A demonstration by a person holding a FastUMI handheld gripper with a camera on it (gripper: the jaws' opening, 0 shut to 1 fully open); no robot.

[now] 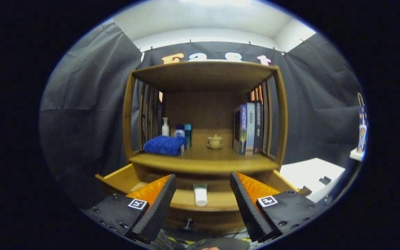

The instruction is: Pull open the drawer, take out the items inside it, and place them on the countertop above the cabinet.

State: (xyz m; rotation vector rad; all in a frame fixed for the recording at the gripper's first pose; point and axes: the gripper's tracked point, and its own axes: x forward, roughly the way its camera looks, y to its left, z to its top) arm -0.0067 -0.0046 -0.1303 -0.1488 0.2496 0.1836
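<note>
I have the gripper (203,189) spread wide, its fingers (158,205) holding nothing, hanging just above the pulled-out drawer (116,178). Between the fingers, inside the drawer, a white tube (200,195) lies lengthwise. Just beyond, the countertop (203,161) of the wooden cabinet (205,74) carries a folded blue towel (165,145), with a few bottles (165,126) behind it, a small lidded cup (215,141) in the middle, and upright books (248,128) near the far side.
</note>
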